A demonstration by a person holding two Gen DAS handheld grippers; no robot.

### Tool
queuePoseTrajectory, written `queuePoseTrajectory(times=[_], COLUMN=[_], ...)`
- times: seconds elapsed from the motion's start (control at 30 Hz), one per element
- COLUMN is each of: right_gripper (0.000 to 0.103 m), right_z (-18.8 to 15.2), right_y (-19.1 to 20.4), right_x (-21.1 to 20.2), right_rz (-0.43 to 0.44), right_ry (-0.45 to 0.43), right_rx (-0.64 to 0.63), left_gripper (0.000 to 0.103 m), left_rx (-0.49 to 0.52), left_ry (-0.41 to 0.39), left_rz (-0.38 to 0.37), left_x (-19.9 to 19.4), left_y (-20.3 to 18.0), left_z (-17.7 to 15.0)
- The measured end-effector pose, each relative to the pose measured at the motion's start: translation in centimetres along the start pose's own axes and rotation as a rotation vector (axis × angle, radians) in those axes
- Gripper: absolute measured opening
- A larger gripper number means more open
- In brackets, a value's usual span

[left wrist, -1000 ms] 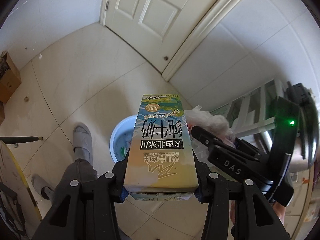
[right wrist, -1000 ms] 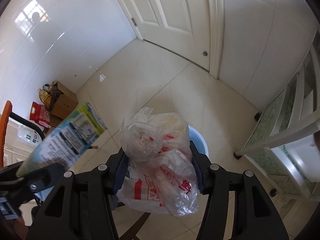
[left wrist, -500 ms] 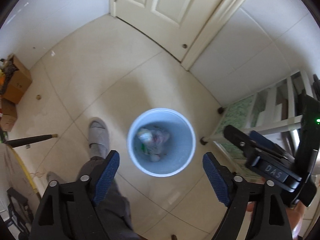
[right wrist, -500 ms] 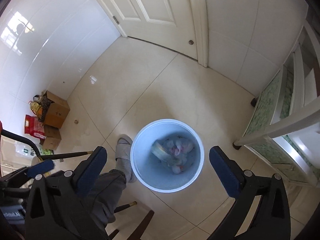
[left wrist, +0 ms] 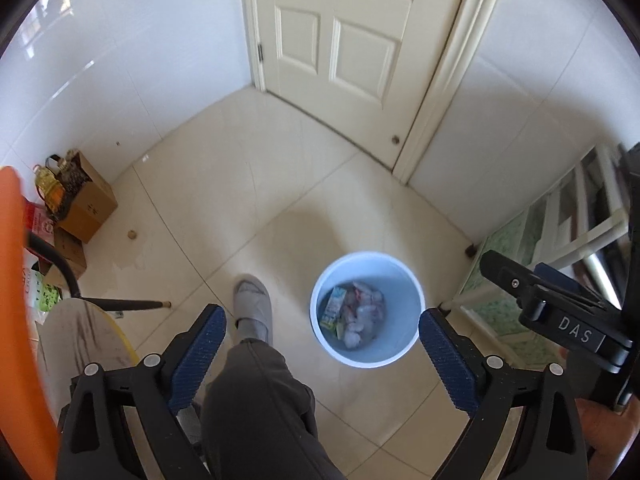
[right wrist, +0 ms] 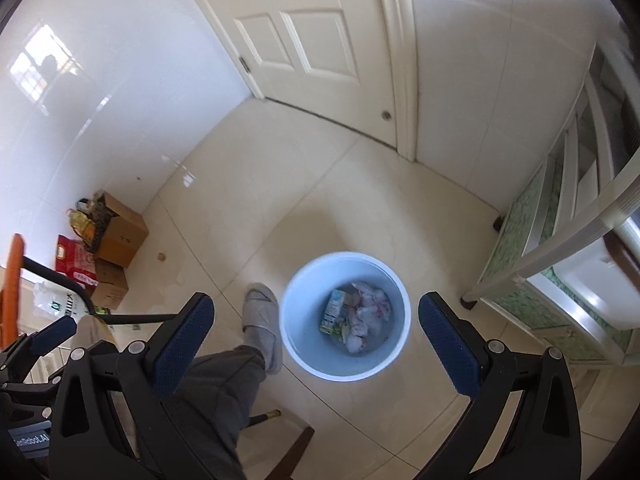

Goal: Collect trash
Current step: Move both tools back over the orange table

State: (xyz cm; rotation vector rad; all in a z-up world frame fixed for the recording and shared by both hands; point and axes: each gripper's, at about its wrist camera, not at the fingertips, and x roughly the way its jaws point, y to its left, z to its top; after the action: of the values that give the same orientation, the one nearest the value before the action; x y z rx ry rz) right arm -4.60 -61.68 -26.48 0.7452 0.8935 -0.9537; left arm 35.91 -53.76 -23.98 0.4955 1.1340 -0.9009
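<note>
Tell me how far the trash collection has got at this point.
Done: the milk carton and crumpled plastic bag lie inside the white bin on the floor. In hand: nothing; the left gripper has its jaws opening with nothing between them, and the right gripper stands open and empty above the bin. Left: no other loose trash is clearly visible; boxes by the wall look like storage.

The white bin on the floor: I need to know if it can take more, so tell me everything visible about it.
The white bin is a round, open-topped pail, plastic by its look, standing upright on the tiled floor. It has no lid or liner. At the bottom lie a milk carton and crumpled plastic bags, covering much of the base; the walls above them are bare. A grey slipper stands just beside its rim; contact is unclear.
</note>
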Motion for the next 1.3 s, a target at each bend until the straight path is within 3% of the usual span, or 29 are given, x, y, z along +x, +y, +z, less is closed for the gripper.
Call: queuePoseTrajectory(times=[0.4,0.73,1.03,1.3], right_gripper=[0.103,0.103,0.103,0.103], right_z=[0.2,-2.4,-6.4,-11.2], right_y=[9.8,23.0,33.5,41.5], right_x=[-11.5,-19.2,-22.5,-25.9], right_rz=[0.112,0.269,0.399,0.512], right_ry=[-0.193,-0.306,-0.357,-0.391], right_rx=[-0.147,-0.374,-0.543,-0.694], left_gripper=[0.096,0.100,0.102,0.102], left_rx=[-0.078,-0.264,-0.411,-0.542], left_ry=[-0.320,-0.545,-0.650,-0.696], left_rz=[0.035,0.186,0.343,0.448], left_x=[-19.1,-31.9,-39.0,-42.1], left_y=[6.3,13.2,16.5,17.7], left_z=[-8.7,-19.5,-29.7,-36.0])
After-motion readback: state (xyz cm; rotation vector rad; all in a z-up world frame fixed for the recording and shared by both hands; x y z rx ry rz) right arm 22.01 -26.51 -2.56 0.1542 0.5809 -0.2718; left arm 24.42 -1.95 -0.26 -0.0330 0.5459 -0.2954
